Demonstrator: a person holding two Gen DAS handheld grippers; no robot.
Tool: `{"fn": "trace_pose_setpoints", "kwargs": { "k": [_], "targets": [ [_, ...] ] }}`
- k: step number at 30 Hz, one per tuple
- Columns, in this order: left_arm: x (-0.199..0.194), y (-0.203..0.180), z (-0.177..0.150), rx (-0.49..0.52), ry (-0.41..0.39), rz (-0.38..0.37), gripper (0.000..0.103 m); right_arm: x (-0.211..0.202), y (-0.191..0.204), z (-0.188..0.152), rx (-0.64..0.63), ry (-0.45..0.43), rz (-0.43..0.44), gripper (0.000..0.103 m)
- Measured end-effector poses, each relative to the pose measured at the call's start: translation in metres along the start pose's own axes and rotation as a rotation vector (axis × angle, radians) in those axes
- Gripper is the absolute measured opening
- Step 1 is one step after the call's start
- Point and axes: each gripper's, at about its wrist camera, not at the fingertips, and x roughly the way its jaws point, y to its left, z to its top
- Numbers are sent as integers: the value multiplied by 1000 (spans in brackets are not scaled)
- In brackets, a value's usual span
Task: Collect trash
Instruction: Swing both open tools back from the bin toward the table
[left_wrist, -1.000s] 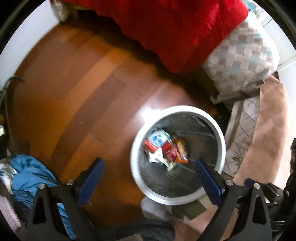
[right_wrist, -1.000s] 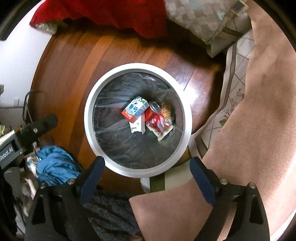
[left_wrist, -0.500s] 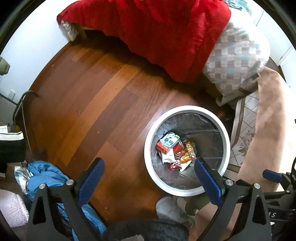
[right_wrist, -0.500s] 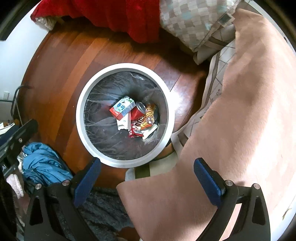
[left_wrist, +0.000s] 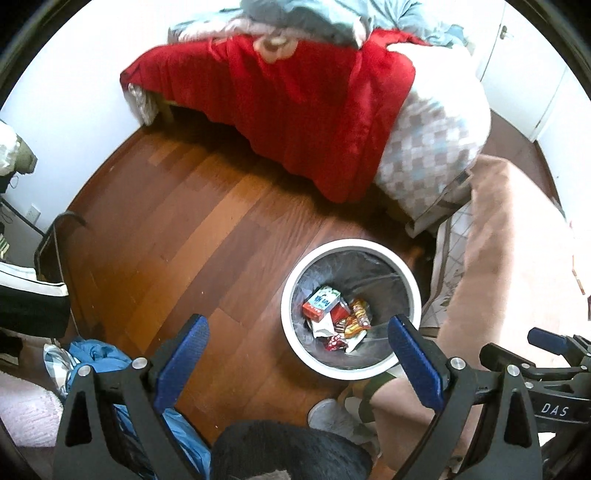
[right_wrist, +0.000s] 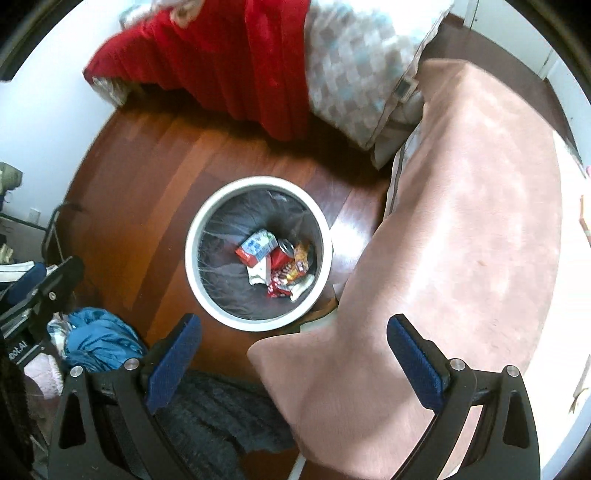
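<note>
A round white trash bin (left_wrist: 291, 295) with a dark liner stands on the wood floor; it also shows in the right wrist view (right_wrist: 192, 254). Inside lie a red and white carton (left_wrist: 320, 303) (right_wrist: 256, 248), a can, colourful snack wrappers (left_wrist: 355, 321) (right_wrist: 295, 264) and crumpled white paper. My left gripper (left_wrist: 297, 334) is open and empty, high above the bin's near left side. My right gripper (right_wrist: 293, 334) is open and empty, high above the bin's near edge and the pink blanket.
A bed with a red blanket (left_wrist: 306, 99) and a checkered pillow (left_wrist: 432, 158) stands beyond the bin. A pink blanket (right_wrist: 461, 229) covers the right side. Blue clothing (right_wrist: 99, 338) lies on the floor at left. A dark knit fabric (right_wrist: 218, 417) lies below.
Both grippers have risen and pulled back from the bin, so it looks smaller and more of the bed shows. Both stay open and empty.
</note>
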Motion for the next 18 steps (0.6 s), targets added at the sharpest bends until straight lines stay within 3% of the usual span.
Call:
{"fn": "trace_pose_setpoints", "kwargs": {
  "k": [10, 14, 18],
  "targets": [
    [-75, -23, -14, 23, -122, 4, 99, -96, -22, -36, 82, -183, 123, 102],
    [-92, -54, -22, 56, -160, -25, 99, -126, -55, -59, 138, -230, 155, 103],
    [-88, -106, -31, 102, -153, -82, 99, -142, -109, -87, 223, -244, 134, 103]
  ]
}}
